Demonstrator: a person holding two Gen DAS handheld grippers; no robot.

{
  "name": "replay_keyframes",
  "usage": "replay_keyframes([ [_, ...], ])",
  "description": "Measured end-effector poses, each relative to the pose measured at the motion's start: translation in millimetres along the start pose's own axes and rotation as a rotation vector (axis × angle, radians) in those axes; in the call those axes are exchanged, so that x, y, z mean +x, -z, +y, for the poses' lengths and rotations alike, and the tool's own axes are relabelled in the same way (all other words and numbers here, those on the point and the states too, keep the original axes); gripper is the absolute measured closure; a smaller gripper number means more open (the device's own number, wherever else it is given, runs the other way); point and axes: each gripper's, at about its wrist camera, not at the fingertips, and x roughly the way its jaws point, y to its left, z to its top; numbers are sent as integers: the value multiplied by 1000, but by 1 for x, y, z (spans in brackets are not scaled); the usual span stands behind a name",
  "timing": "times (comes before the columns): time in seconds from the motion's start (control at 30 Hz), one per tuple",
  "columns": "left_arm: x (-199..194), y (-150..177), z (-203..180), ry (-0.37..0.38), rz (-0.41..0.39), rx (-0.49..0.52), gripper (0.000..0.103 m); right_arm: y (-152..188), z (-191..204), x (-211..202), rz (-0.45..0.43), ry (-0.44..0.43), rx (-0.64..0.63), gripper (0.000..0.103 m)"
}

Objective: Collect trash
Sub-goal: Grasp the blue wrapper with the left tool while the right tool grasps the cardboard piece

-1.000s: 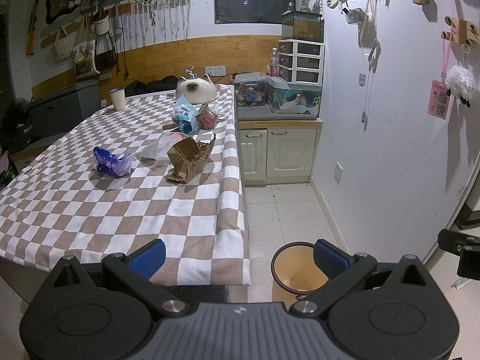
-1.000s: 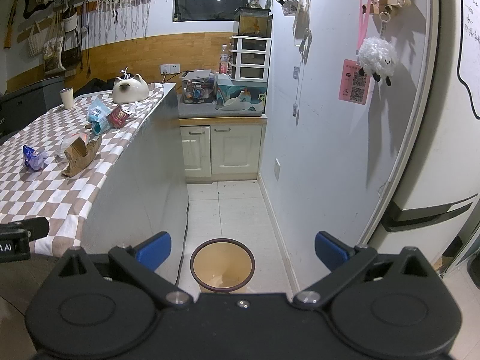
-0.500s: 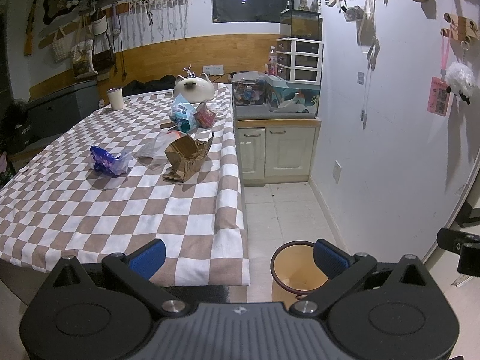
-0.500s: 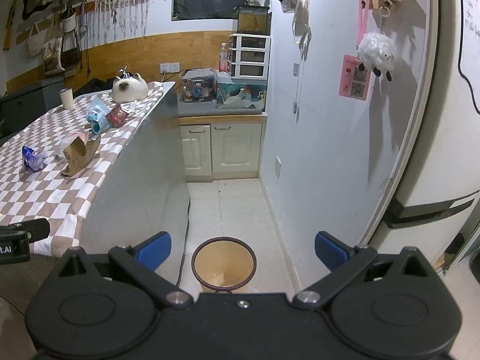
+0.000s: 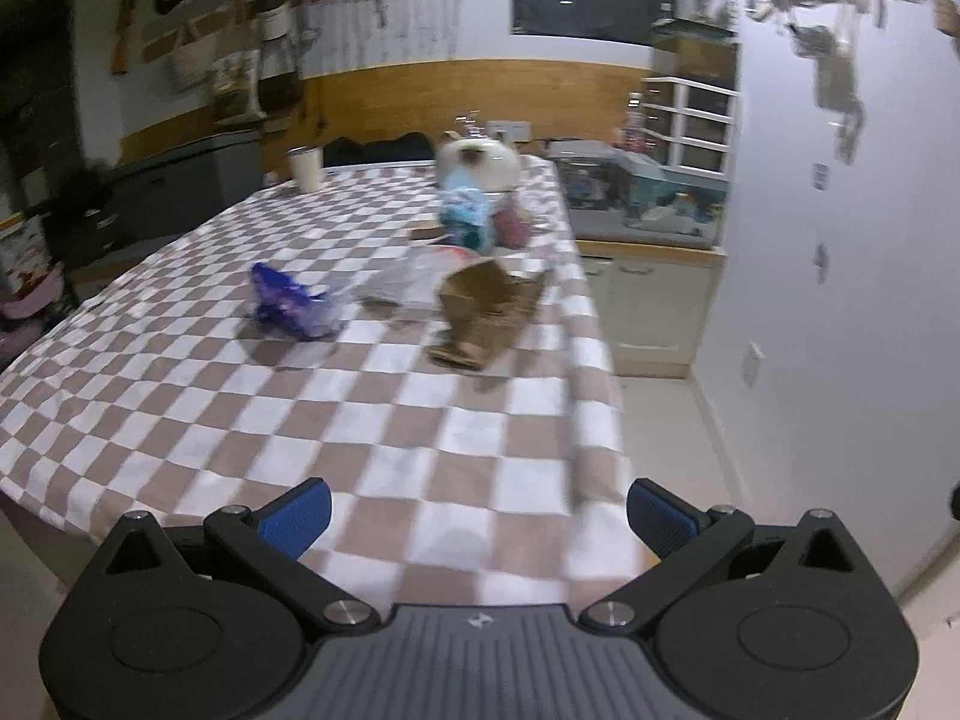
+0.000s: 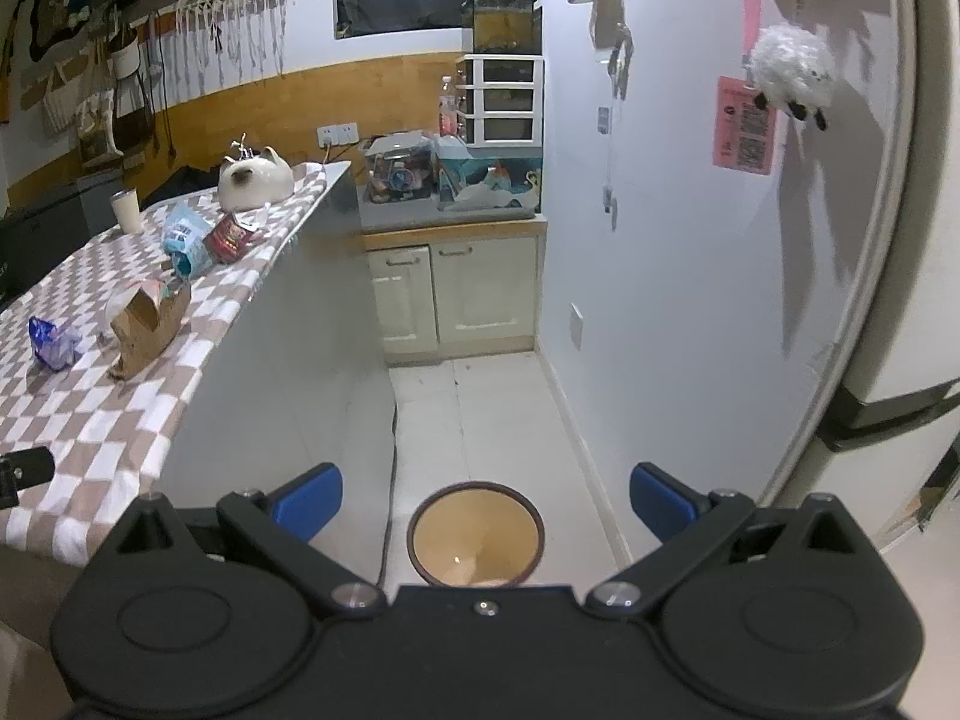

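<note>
Jaws on both grippers stand spread and empty. Since a moment ago the left gripper [image 5: 477,516] has swung over the checked-cloth table [image 5: 372,420], its view blurred by motion, so the reach for trash is starting. Ahead lie the torn brown cardboard piece [image 5: 486,312] and crumpled blue plastic wrapper [image 5: 288,303]. Only the right gripper [image 6: 486,501] view shows the round tan waste bin [image 6: 477,537] on the floor below it.
</note>
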Motion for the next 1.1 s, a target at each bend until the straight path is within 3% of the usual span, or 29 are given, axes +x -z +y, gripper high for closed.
replay_keyframes([
  [0.43, 61, -49, 77, -146, -30, -102, 0, -26, 71, 56, -15, -112, -70, 0],
  [0.63, 97, -81, 115, -210, -50, -225, 0, -37, 105, 80, -12, -171, -72, 0],
  [0.77, 125, -103, 138, -205, -56, -346, 0, -41, 125, 96, 0, -229, -83, 0],
  [0.93, 164, -122, 152, -177, -34, -454, 0, -46, 144, 113, 14, -307, -61, 0],
  [1.1, 208, -124, 155, -246, 50, -444, 0, -51, 157, 127, 29, -366, -34, 0],
])
